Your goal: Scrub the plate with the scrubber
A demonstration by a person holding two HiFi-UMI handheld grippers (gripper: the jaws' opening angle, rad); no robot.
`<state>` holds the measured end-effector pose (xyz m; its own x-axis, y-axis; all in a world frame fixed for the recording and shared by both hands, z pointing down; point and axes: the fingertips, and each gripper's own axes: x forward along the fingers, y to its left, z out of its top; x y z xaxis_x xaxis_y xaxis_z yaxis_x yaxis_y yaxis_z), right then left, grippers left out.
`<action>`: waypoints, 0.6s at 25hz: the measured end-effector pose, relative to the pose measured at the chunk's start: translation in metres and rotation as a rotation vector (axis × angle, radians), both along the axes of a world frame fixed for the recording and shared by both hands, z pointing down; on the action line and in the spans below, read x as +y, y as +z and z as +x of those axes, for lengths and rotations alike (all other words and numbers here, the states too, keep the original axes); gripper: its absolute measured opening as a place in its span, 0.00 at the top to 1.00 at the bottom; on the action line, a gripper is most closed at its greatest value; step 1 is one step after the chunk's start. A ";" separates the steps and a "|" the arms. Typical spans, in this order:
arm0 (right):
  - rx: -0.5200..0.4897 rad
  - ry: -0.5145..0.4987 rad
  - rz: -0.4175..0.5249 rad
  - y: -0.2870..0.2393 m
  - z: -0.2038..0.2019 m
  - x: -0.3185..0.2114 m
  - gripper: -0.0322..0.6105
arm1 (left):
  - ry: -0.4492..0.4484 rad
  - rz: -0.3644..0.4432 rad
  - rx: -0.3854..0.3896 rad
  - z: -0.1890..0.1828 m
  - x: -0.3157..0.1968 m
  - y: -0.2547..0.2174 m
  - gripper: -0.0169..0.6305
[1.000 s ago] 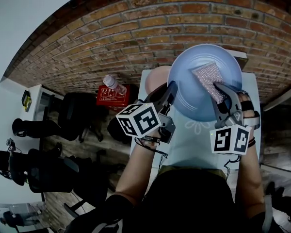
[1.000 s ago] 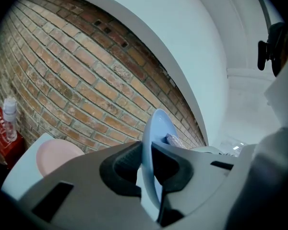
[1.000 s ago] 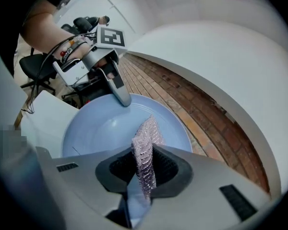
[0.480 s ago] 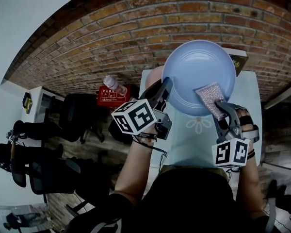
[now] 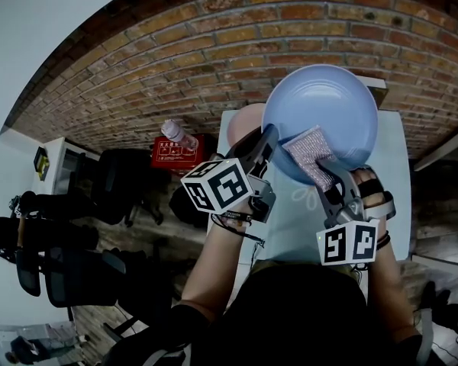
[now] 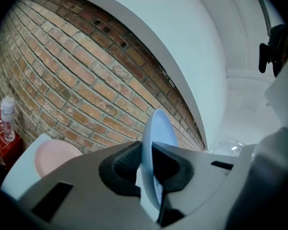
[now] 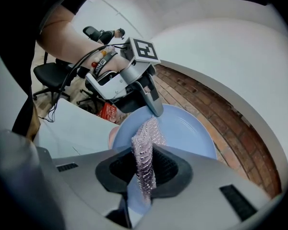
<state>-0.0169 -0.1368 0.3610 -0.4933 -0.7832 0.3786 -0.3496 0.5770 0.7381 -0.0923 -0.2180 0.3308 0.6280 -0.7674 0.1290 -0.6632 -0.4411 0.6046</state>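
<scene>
1. Since the earlier frame, the scrubber (image 5: 308,152) is seen drawn down and across the plate (image 5: 328,105), closer to the left gripper (image 5: 268,142).
2. The plate is clamped by its rim between the left gripper's jaws.
3. The scrubber is pinched between the jaws of the right gripper (image 5: 321,172) — pressed against the plate's face just ahead of them.

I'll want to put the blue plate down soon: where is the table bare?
Bare: the table in the middle, between left gripper and right gripper, and its right strip. Crowded: the far left corner, where the pink plate lies.
</scene>
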 end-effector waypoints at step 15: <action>-0.033 0.137 0.037 -0.015 0.032 -0.022 0.81 | 0.019 0.001 0.061 0.001 0.003 -0.004 0.89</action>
<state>0.0150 -0.1586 0.3457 -0.3923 -0.8571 0.3339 -0.4477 0.4950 0.7447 -0.0914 -0.2145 0.3269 0.6493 -0.7553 0.0890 -0.6164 -0.4541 0.6433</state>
